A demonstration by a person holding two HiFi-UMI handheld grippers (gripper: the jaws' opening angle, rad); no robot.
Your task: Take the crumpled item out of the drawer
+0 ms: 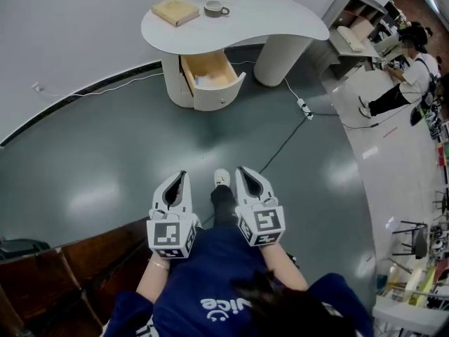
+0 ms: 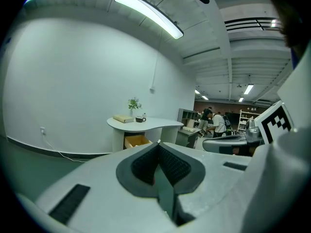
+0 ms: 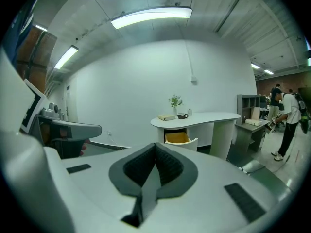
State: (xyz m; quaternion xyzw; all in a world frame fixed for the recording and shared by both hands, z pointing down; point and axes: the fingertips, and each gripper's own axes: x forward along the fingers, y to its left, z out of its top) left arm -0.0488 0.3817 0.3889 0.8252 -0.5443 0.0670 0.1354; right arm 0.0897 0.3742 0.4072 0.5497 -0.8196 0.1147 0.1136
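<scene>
seen from my head, i stand on a grey-green floor (image 1: pixel 105 160) with both claws held low in front of me, side by side. they point toward a white curved tabletop (image 1: pixel 273 16) well apart from me across the room. my left claw (image 1: pixel 184 175) is clenched, its dark pads pressed together with nothing between them, and my right claw (image 1: pixel 242 170) is clenched and empty in the same way. under the tabletop a drawer (image 1: pixel 223 95) already stands pulled open, its pale wooden inside showing. a small pale patch (image 1: pixel 199 81) at the drawer's left inner side may be the crumpled item, but it is too small to tell; i judge that the item lies in there. a book (image 1: pixel 175 10) and a cup (image 1: pixel 215 8) rest on the tabletop. by my reckoning the task has barely begun. the drawer needs no opening, but i am not yet within reach and neither claw is parted for a grasp. reaching in, gripping and lifting out are all left to do.
</scene>
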